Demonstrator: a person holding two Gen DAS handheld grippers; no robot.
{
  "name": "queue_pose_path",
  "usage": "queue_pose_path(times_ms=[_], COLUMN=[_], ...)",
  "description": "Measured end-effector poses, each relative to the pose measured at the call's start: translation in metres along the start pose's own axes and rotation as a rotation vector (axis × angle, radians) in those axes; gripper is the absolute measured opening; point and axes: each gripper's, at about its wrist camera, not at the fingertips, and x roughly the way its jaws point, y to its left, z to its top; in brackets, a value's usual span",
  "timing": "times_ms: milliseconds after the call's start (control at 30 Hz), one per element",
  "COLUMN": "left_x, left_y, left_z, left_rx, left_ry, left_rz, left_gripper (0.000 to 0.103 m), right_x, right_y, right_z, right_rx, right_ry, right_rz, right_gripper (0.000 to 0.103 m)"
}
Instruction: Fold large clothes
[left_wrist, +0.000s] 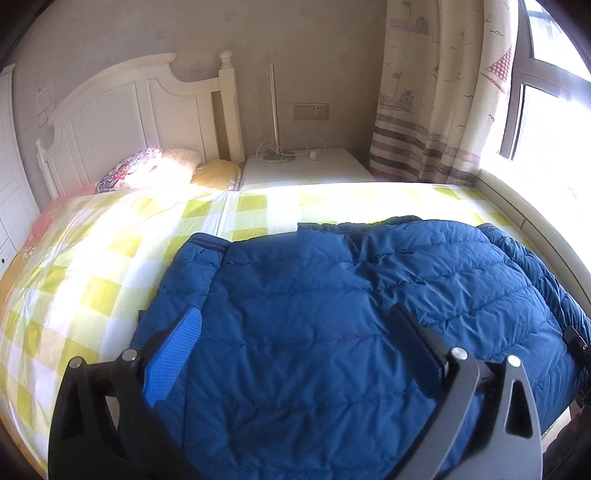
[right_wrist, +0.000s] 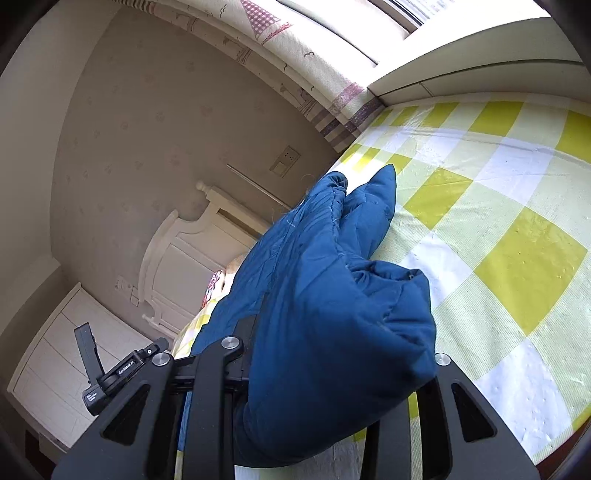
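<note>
A large blue quilted jacket (left_wrist: 314, 332) lies spread on the bed with its yellow-and-white checked sheet (left_wrist: 110, 258). My left gripper (left_wrist: 295, 332) hovers over the jacket's near half, open wide. Its blue-padded left finger (left_wrist: 173, 354) and its dark right finger (left_wrist: 413, 339) stand far apart, and the cloth below is not pinched. In the right wrist view a thick bunched fold of the jacket (right_wrist: 332, 314) fills my right gripper (right_wrist: 340, 332), which is shut on it. The cloth hides the right finger and both tips. Beyond the fold a sleeve end (right_wrist: 376, 199) rests on the sheet (right_wrist: 498, 221).
A white headboard (left_wrist: 129, 110) and pillows (left_wrist: 147, 170) are at the far left, a white nightstand (left_wrist: 306, 166) with a lamp pole and cables behind the bed. A curtain (left_wrist: 436, 110), window and ledge (left_wrist: 535, 221) run along the right. A black device body (right_wrist: 122, 369) shows beside a white cabinet (right_wrist: 66, 369).
</note>
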Motion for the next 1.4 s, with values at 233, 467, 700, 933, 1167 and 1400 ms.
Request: queue_pose_path(times_ms=[233, 467, 700, 933, 1167, 1400], left_x=[0.043, -0.006, -0.048, -0.026, 0.011, 0.051], left_y=[-0.034, -0.031, 0.162, 0.257, 0.225, 0.175], left_z=[-0.044, -0.081, -0.096, -0.093, -0.052, -0.009], left_rx=[0.018, 0.015, -0.507, -0.637, -0.538, -0.417], left_ry=[0.011, -0.029, -0.028, 0.043, 0.129, 0.254], left_rz=[0.134, 0.034, -0.456, -0.640, -0.759, -0.816], left_gripper=[0.101, 0.093, 0.097, 0.100, 0.101, 0.100], right_x=[-0.002, 0.014, 0.079, 0.152, 0.125, 0.123], right_y=[0.024, 0.139, 0.298, 0.261, 0.268, 0.269], right_z=[0.013, 0.008, -0.122, -0.315, -0.278, -0.276], right_rx=[-0.044, -0.406, -1.296, -1.949, -1.773, -1.768], right_ry=[-0.056, -0.148, -0.124, 0.117, 0.043, 0.019], right_rz=[-0.021, -0.135, -0.248, -0.258, -0.161, -0.143], right_gripper=[0.033, 0.033, 0.033, 0.035, 0.033, 0.032])
